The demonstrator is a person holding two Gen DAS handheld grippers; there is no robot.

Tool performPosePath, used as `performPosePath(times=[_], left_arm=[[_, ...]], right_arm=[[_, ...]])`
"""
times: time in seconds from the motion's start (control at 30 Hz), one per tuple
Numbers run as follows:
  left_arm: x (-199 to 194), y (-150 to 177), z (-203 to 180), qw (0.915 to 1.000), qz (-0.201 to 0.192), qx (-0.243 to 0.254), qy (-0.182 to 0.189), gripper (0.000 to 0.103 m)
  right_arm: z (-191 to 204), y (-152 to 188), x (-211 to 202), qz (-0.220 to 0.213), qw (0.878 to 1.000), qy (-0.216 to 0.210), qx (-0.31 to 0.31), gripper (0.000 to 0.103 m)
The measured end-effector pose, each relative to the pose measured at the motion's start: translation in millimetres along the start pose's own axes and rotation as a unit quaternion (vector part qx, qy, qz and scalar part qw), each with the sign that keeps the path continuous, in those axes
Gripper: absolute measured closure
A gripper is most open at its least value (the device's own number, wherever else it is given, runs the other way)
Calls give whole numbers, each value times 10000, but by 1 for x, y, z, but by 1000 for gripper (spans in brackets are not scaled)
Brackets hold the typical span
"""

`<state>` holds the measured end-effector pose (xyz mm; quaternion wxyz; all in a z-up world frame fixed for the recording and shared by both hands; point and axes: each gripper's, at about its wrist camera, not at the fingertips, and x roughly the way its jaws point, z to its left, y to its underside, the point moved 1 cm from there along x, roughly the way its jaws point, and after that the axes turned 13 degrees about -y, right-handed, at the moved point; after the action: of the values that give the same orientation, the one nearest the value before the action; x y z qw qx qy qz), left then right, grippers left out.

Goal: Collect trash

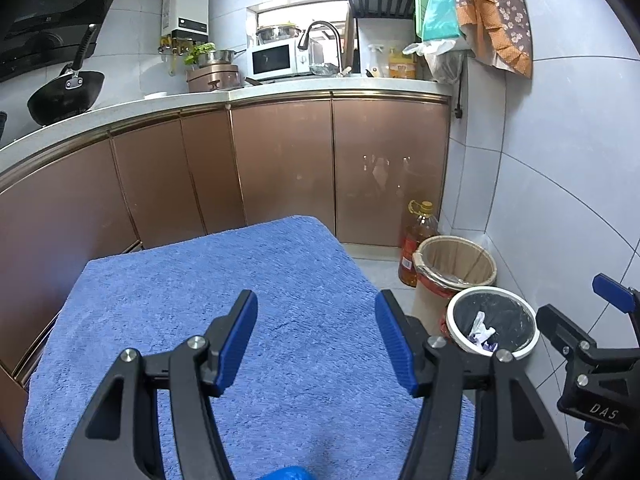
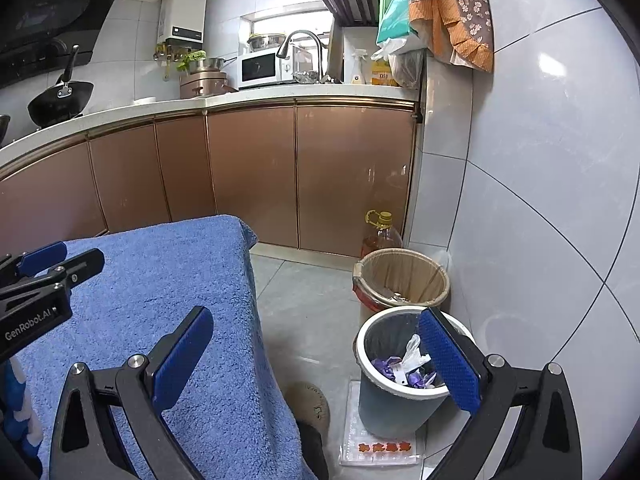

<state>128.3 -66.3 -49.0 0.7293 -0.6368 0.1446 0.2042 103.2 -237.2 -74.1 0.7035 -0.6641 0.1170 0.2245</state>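
Both grippers released, jaws wide, nothing held: left gripper (image 1: 316, 336) over blue towel (image 1: 224, 280) on bench, right gripper (image 2: 316, 354) beside it. Trash (image 2: 404, 364) sits inside grey bin (image 2: 394, 408) on floor, near tan bin (image 2: 400, 276)

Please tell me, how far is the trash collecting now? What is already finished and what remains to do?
Done, it seems: purple and white wrappers already lie in the grey bin on the floor. In hand: nothing; the left gripper and right gripper are both open and empty. Left: I see no loose trash on the visible part of the blue towel, so the job looks nearly or fully finished, though its near edge is hidden.
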Motion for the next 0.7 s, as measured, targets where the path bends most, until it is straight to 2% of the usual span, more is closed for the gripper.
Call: performPosePath(times=[0.37,0.7], left_arm=[[-3,0,9,9999,-19,-82,-63,44],[-7,0,14,9999,-113,-89,-88,44]], right_arm=[[2,-1,3,36,9999,-86,-72,0],[6,-5,-4,-133,9998,-75,-142,0]])
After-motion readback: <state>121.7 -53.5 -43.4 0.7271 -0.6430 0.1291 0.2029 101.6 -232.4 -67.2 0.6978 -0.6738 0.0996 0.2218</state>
